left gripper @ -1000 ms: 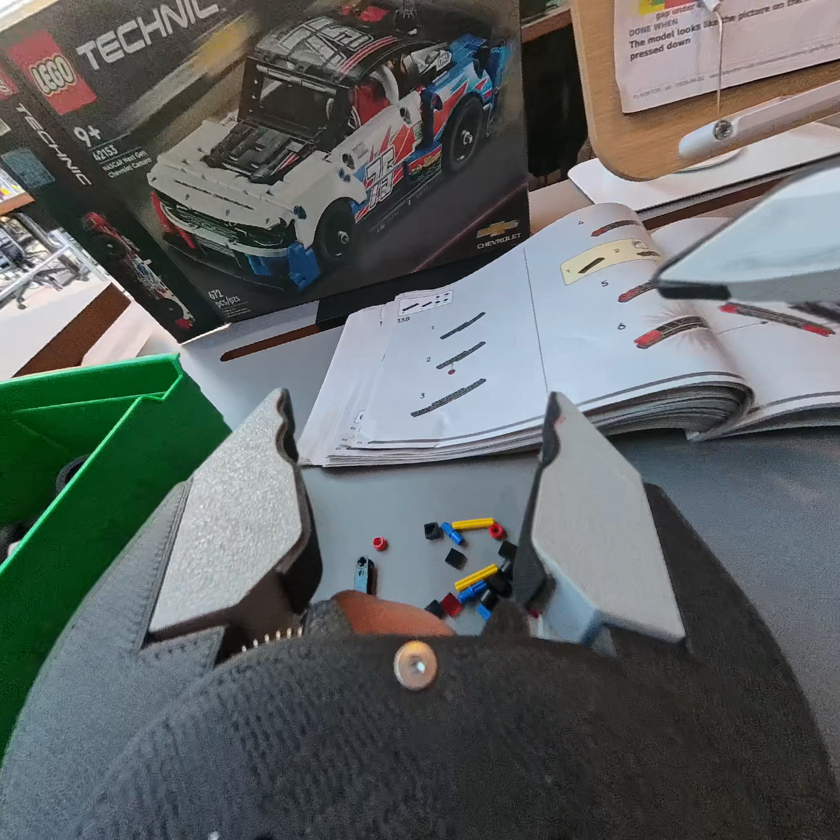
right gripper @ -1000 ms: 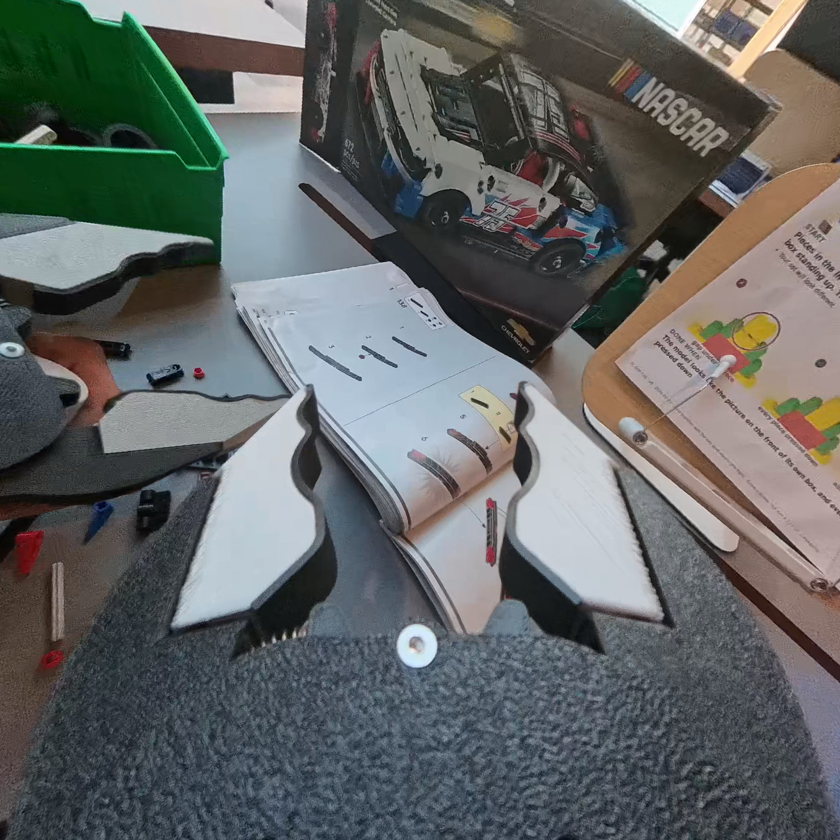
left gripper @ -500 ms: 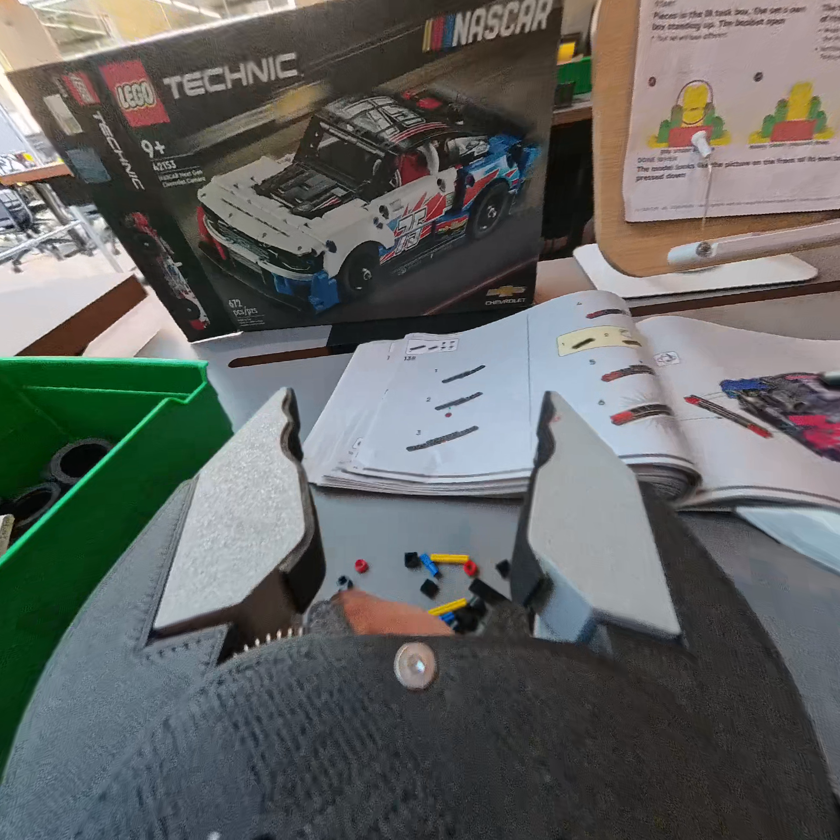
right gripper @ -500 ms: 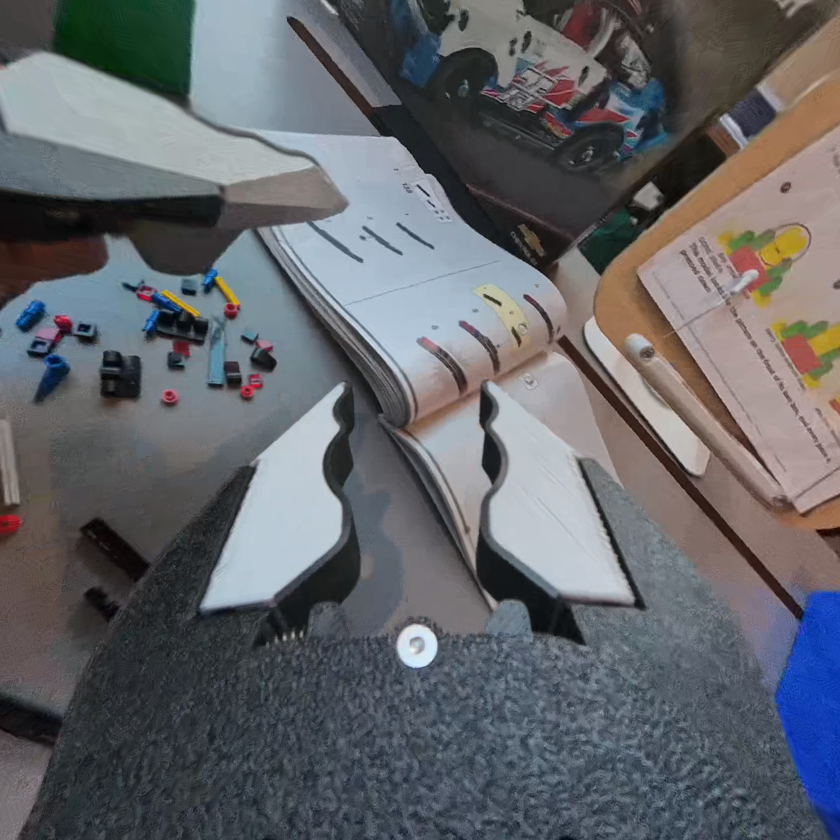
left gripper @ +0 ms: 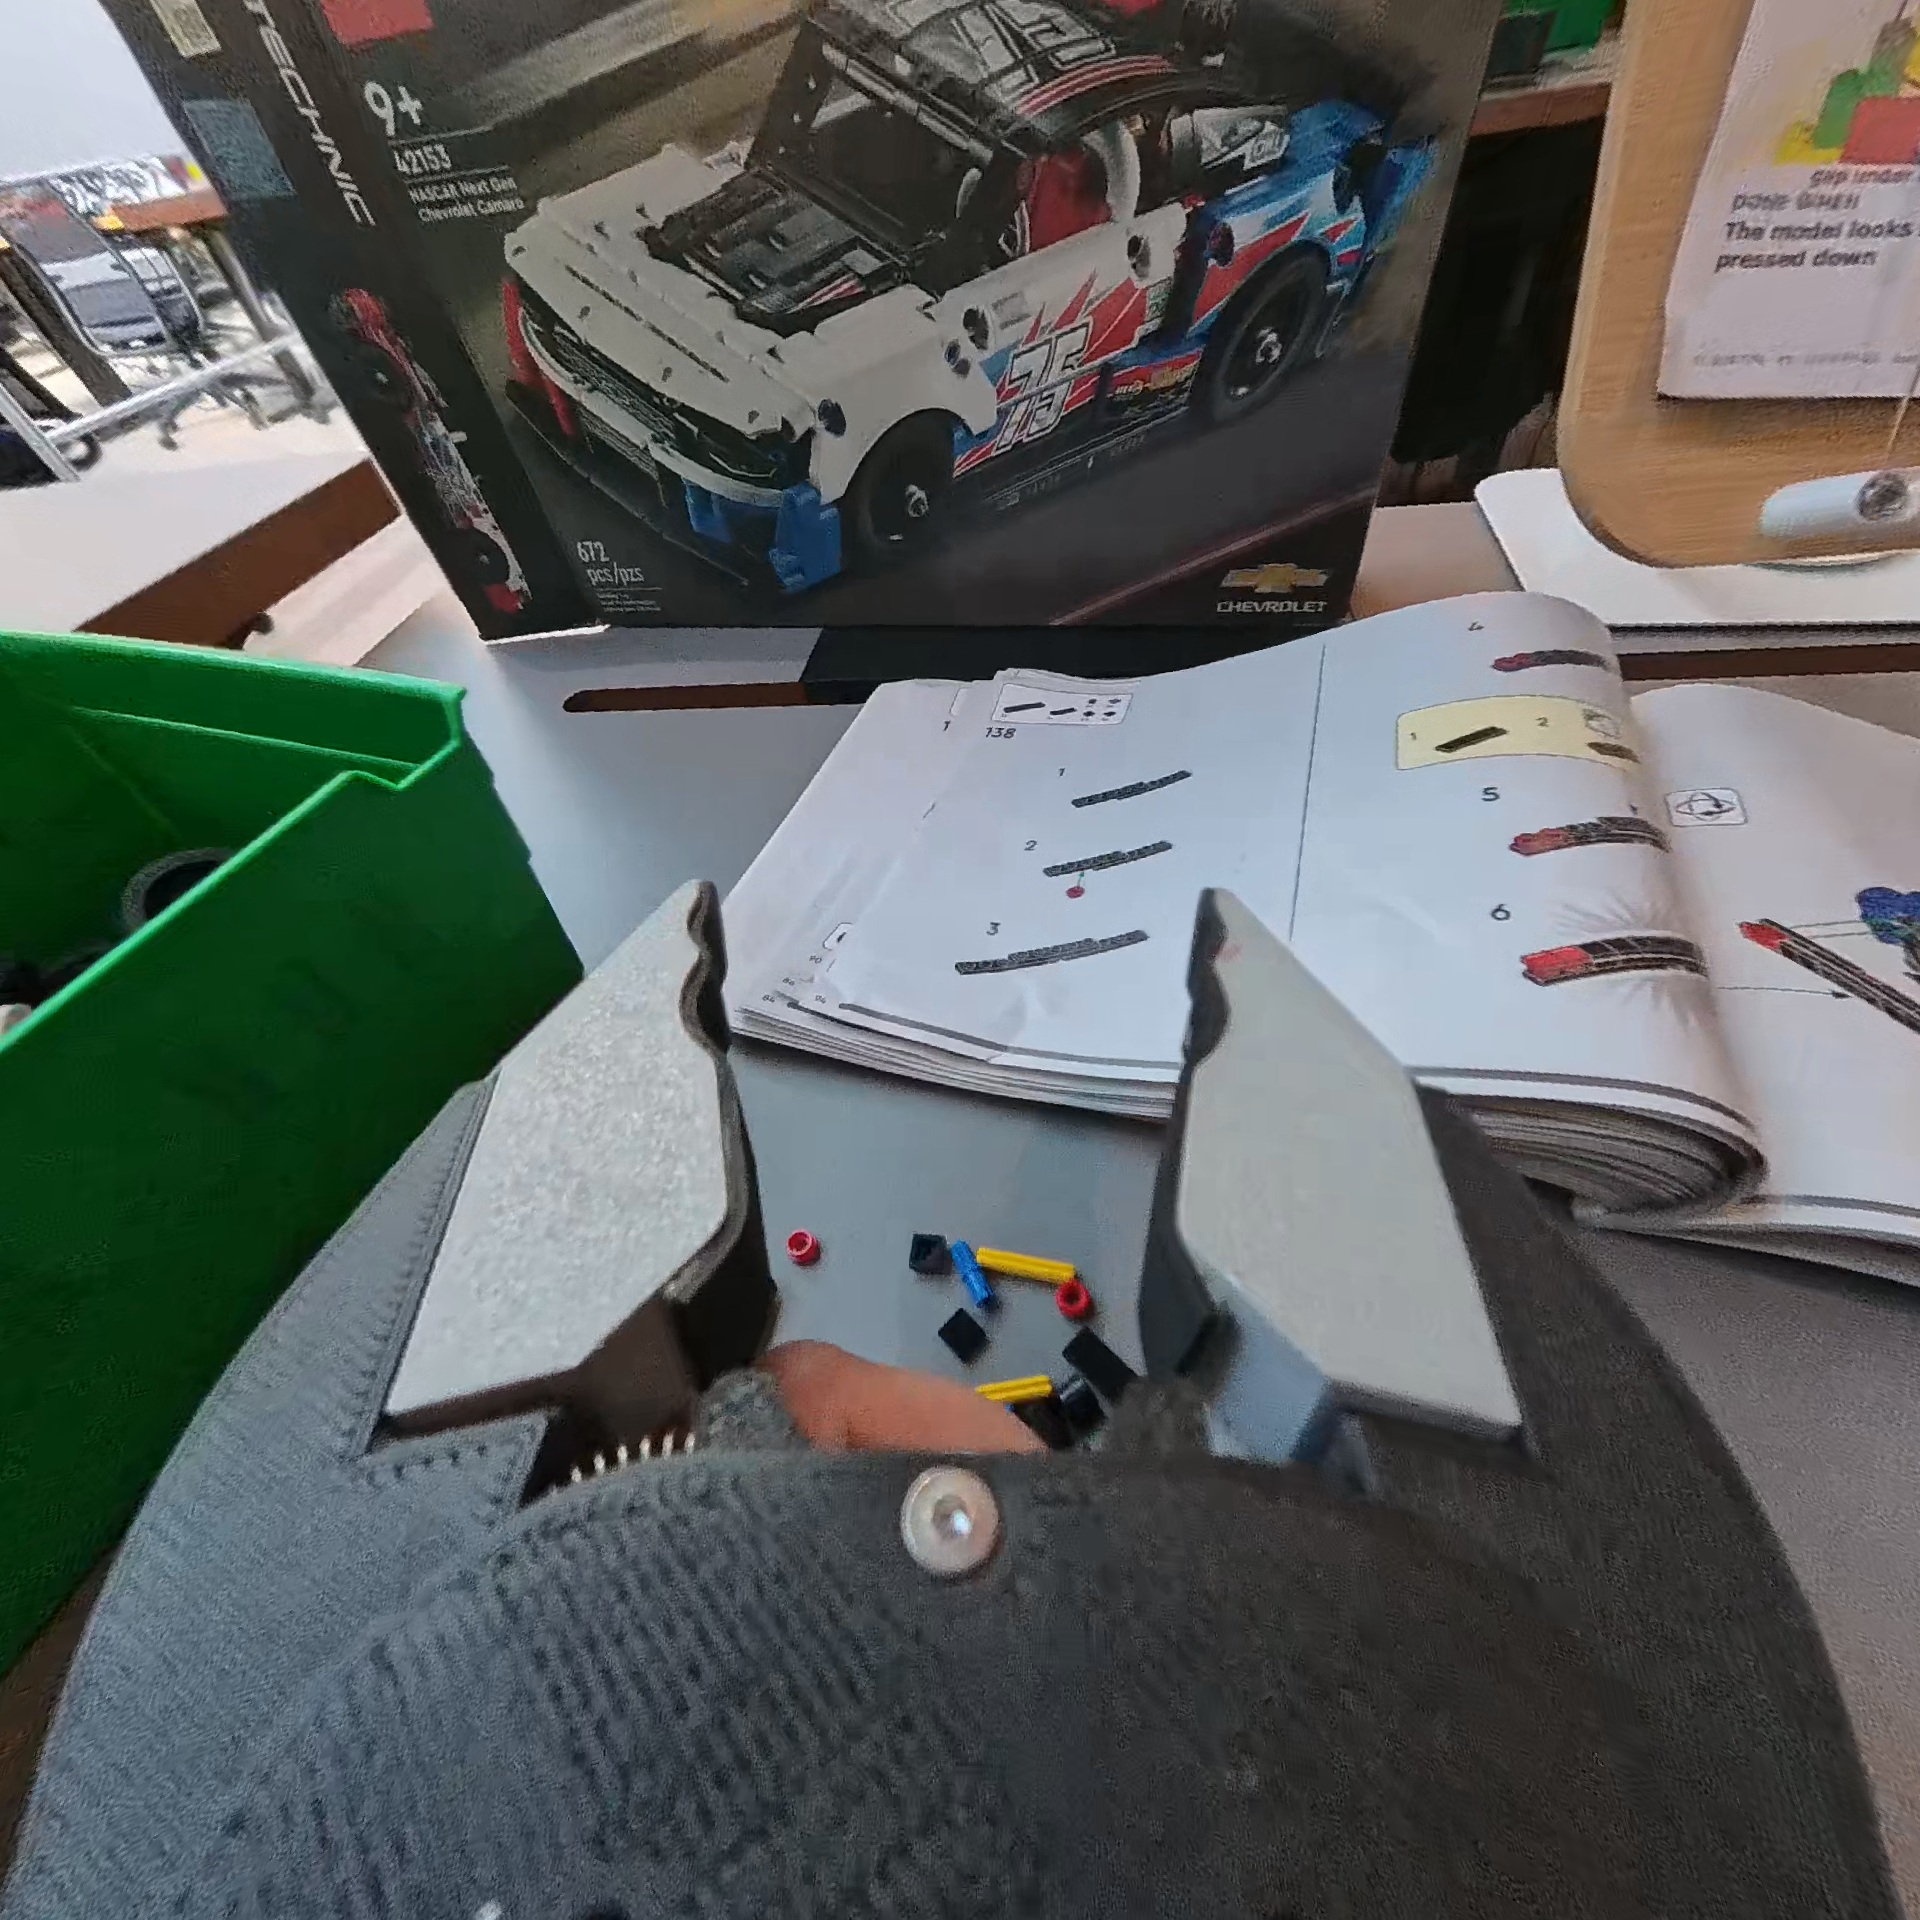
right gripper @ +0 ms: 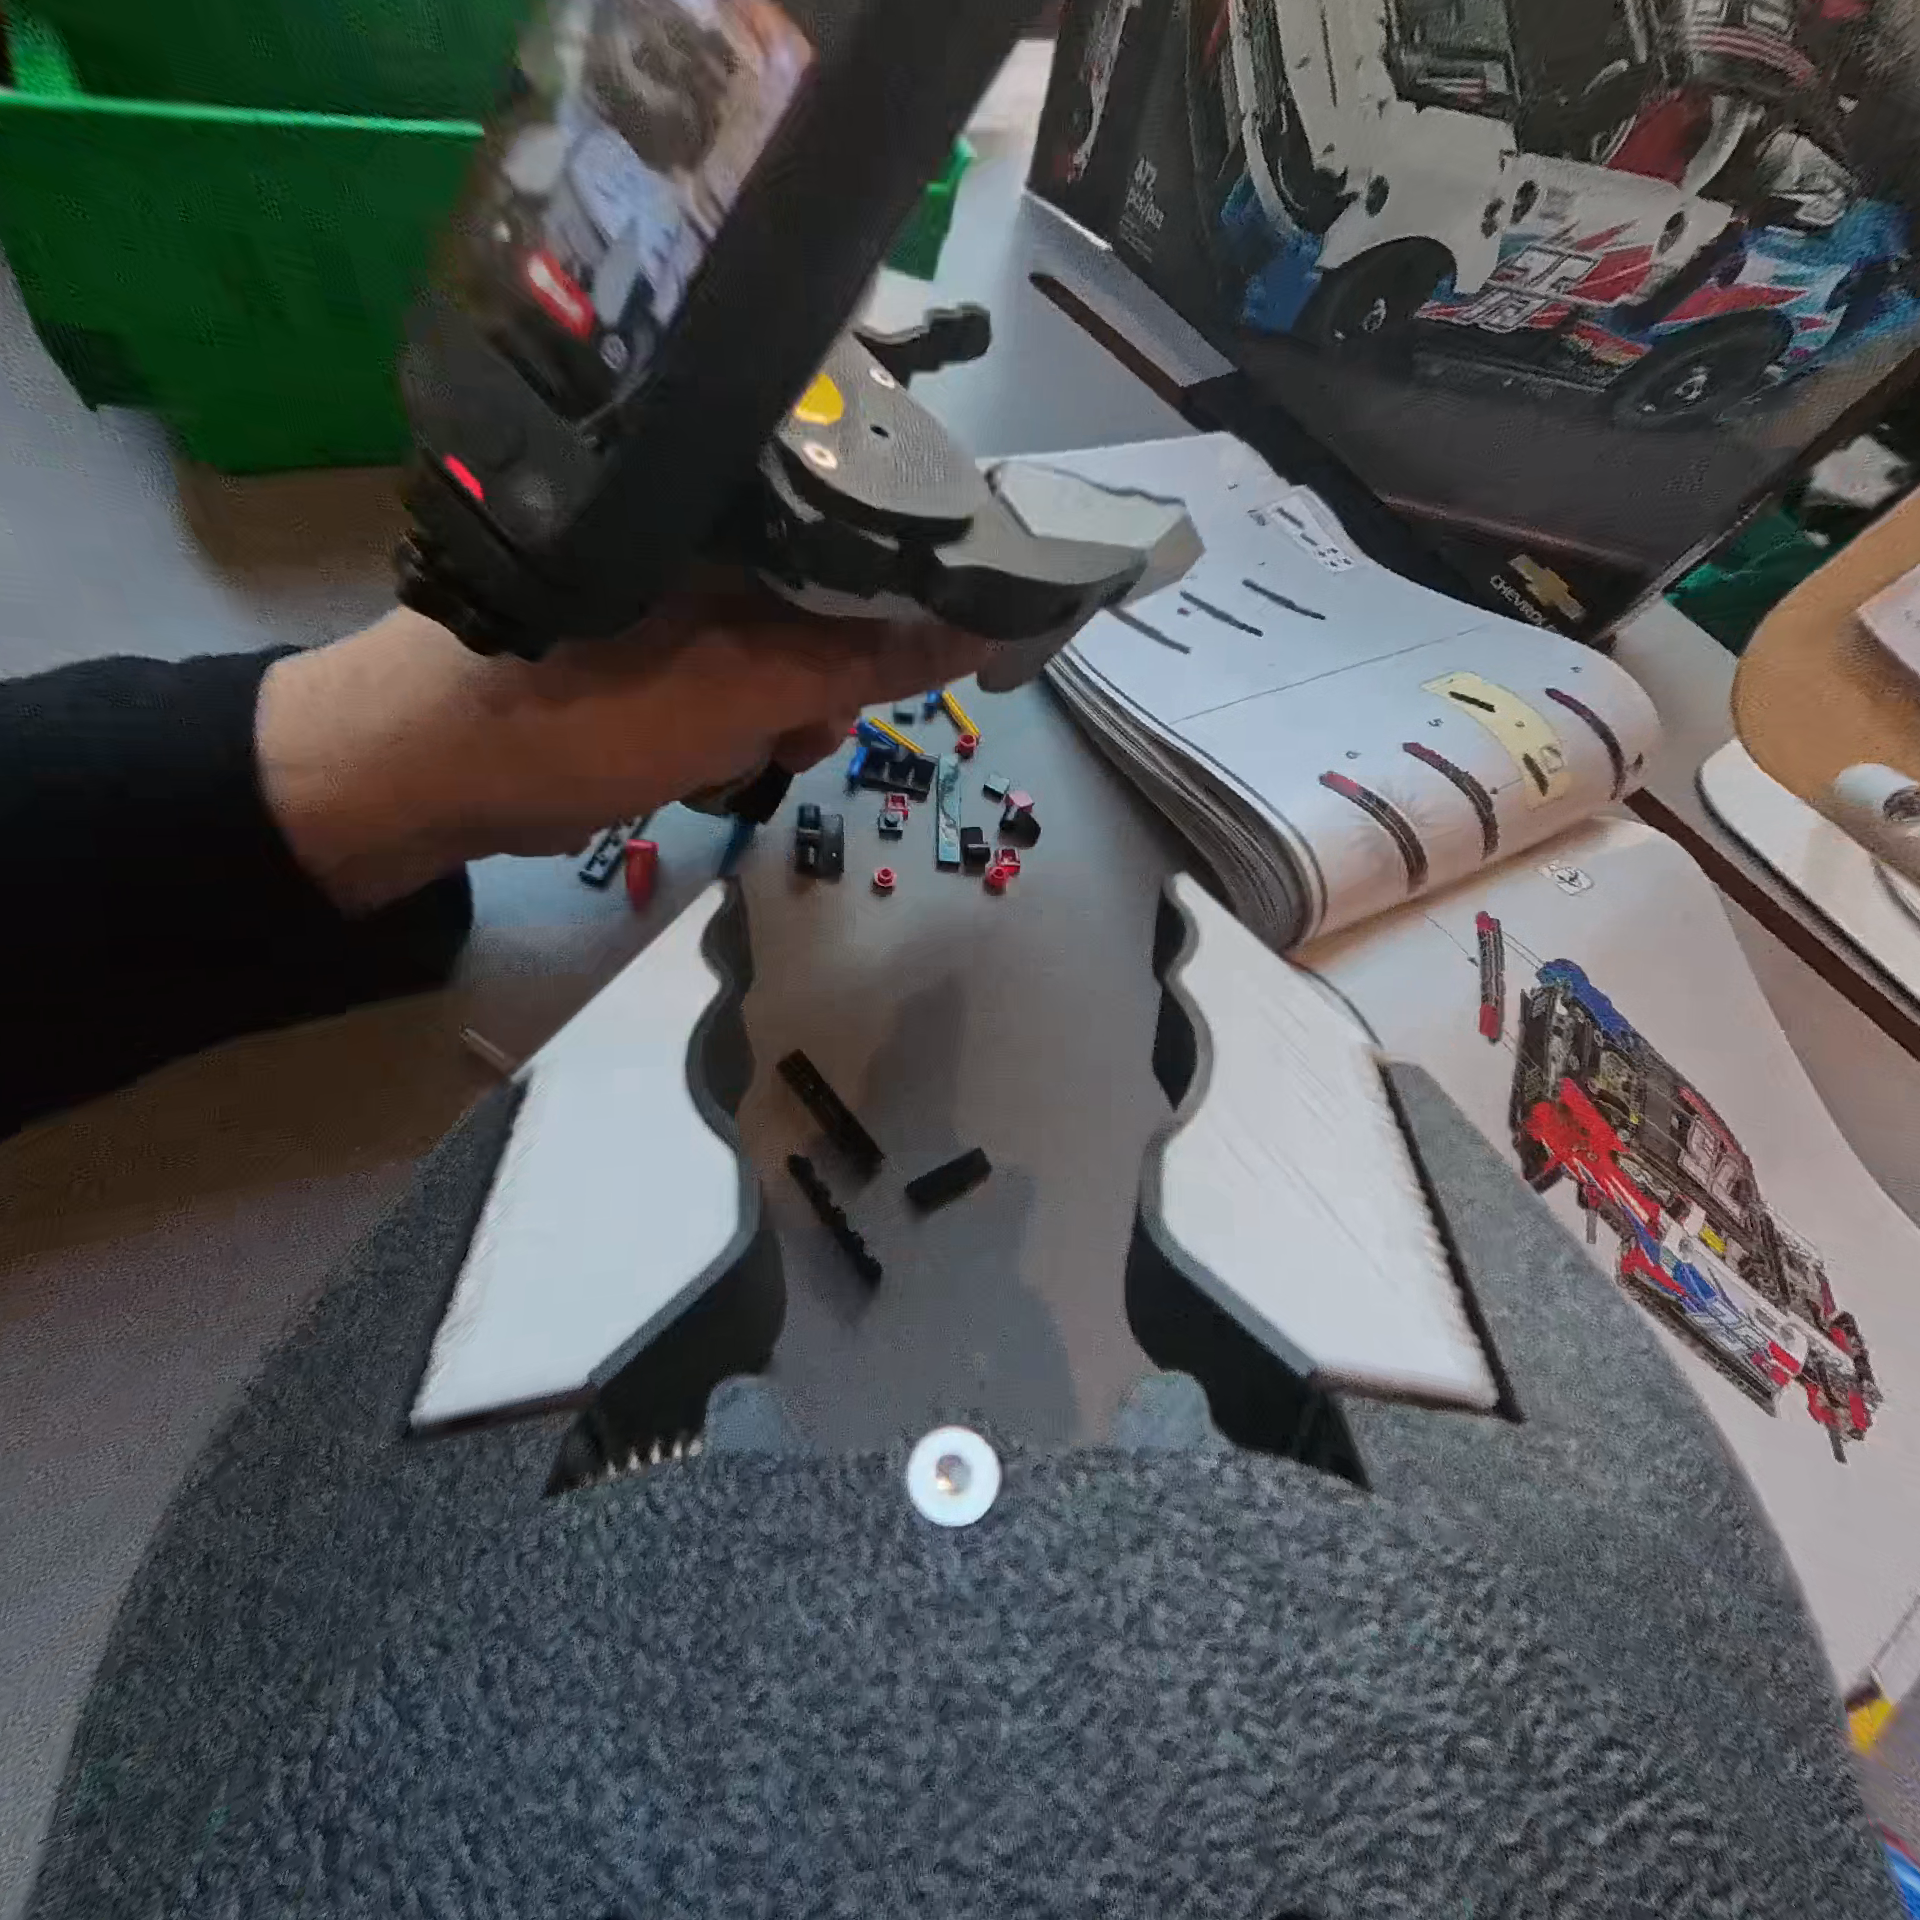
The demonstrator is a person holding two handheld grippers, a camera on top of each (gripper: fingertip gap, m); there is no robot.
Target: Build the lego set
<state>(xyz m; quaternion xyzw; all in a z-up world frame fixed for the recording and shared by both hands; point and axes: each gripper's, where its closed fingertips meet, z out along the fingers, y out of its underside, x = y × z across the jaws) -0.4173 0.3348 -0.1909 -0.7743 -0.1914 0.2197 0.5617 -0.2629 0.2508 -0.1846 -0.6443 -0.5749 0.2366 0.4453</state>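
Looking down my right gripper (right gripper: 951, 1049), jaws spread and empty, I see three black beams (right gripper: 831, 1117) on the counter (right gripper: 1039, 1039) directly between them, long axes slanting down-right. My left gripper (left gripper: 951, 1049), also spread and empty, hovers farther off over the small pieces (left gripper: 1023, 1264).

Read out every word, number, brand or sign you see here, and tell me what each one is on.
I don't copy out writing; here is what carries it.
Set box, black, standing at the back: large print, numbers, logos, sharp.
Instruction booklet, lying open: step numbers, small but clear.
Paper sheet on the wooden board: printed lines, partly blurred.
Green bin: no writing visible.
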